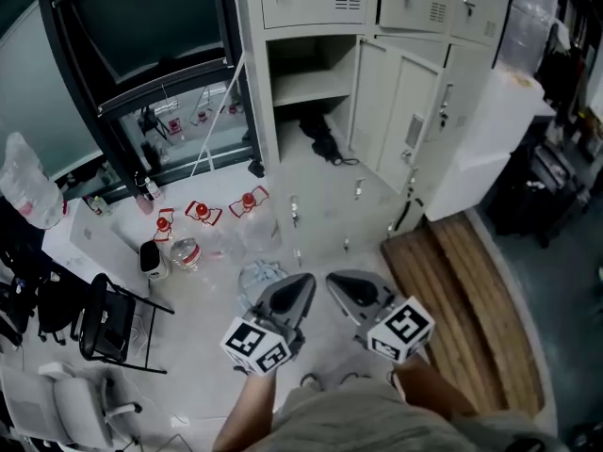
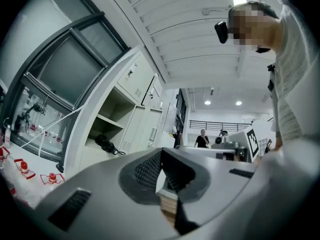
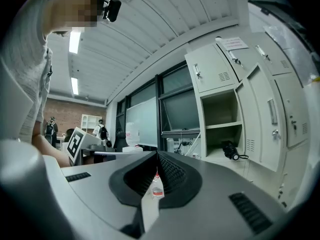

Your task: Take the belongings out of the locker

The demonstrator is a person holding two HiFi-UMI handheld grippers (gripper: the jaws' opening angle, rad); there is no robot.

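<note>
The grey locker (image 1: 254, 73) has one compartment open, its door (image 1: 400, 111) swung out to the right. On the compartment's floor lies a black bundle (image 1: 320, 137) with a strap, perhaps a folded umbrella; it also shows as the black bundle (image 2: 106, 144) and the black bundle (image 3: 230, 150) in the gripper views. The shelf (image 1: 311, 85) above it looks bare. My left gripper (image 1: 306, 282) and right gripper (image 1: 335, 281) hover side by side near my body, well short of the locker. Both are shut and hold nothing; the left gripper (image 2: 160, 154) and right gripper (image 3: 157, 156) show their jaws meeting at the tips.
Red-capped items (image 1: 201, 212) and a lying bottle (image 1: 186, 252) are scattered on the white floor at left, with a crumpled light cloth (image 1: 259, 276) just ahead of my grippers. A black chair (image 1: 108, 323) stands lower left. A wooden platform (image 1: 462, 299) runs along the right.
</note>
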